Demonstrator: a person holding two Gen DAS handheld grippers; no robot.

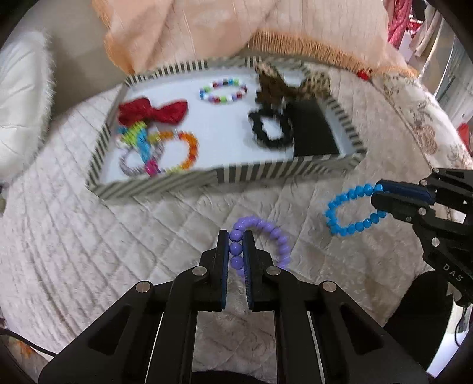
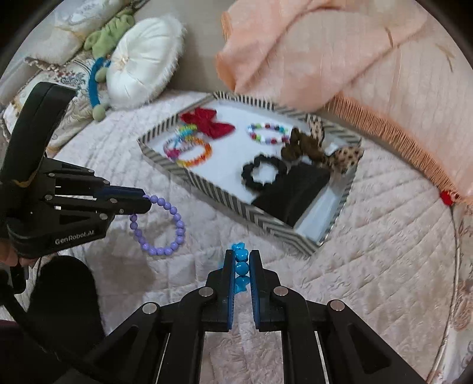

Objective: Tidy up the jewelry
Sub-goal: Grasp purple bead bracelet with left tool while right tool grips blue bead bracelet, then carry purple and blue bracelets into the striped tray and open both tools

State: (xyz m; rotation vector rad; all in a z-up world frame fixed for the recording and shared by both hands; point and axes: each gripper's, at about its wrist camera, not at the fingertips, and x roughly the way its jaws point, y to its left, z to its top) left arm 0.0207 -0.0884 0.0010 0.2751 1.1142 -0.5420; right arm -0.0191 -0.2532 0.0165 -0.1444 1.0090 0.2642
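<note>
My left gripper (image 1: 236, 236) is shut on a purple bead bracelet (image 1: 267, 229) and holds it above the quilt; it also shows in the right wrist view (image 2: 146, 202) with the purple bracelet (image 2: 177, 224) hanging from it. My right gripper (image 2: 242, 254) is shut on a blue bead bracelet (image 2: 241, 267); in the left wrist view the right gripper (image 1: 377, 195) holds the blue bracelet (image 1: 334, 220) as a loop. A striped tray (image 1: 266, 172) (image 2: 224, 198) lies ahead of both.
The tray holds a red bow (image 1: 153, 110), multicoloured bracelets (image 1: 223, 90), an orange bracelet (image 1: 189, 147), a black scrunchie (image 1: 270, 127), a leopard bow (image 1: 283, 85) and a black pad (image 1: 313, 130). A peach blanket (image 1: 236, 26) lies behind. A white cushion (image 2: 142, 59) sits at left.
</note>
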